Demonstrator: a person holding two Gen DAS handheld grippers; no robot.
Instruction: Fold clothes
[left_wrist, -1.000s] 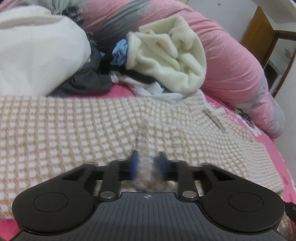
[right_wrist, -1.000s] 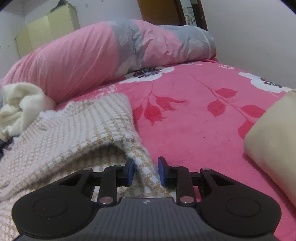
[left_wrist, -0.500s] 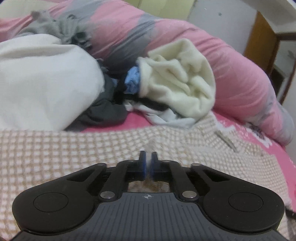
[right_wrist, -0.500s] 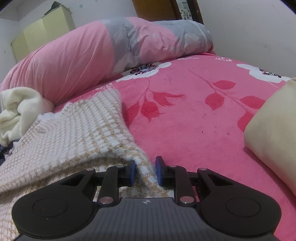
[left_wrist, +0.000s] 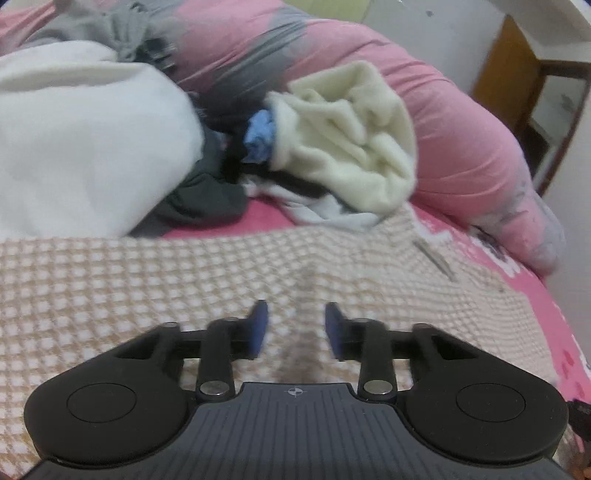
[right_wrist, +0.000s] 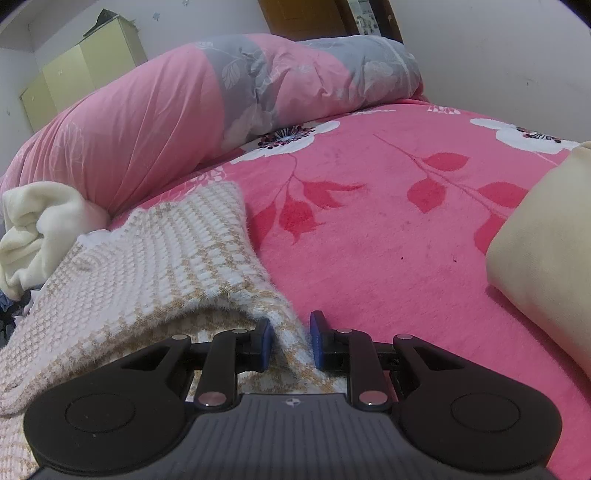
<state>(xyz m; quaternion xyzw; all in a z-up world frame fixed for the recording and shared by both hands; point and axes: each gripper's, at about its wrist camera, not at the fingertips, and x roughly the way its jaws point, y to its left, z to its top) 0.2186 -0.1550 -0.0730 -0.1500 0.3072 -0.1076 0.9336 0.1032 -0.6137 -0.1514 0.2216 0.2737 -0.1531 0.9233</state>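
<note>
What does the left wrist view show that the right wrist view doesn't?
Only left wrist: the white bundle, dark grey garment, blue scrap, and the left gripper, its jaws just opened with a raised ridge of sweater between them, untouched. Only right wrist: the yellow cabinet, beige cushion, and the right gripper shut on the sweater's edge. Both: the checked sweater, cream fleece, pink rolled duvet.

One beige-and-white checked knit garment (left_wrist: 147, 295), one cream fleece bundle (left_wrist: 351, 147), one white bundle (left_wrist: 81, 147), one dark grey garment (left_wrist: 207, 195), one blue scrap (left_wrist: 260, 136), one rolled pink-and-grey quilt (right_wrist: 166, 110), one cream cushion (right_wrist: 546, 236), two grippers, left (left_wrist: 294, 329), right (right_wrist: 289, 341)
</note>
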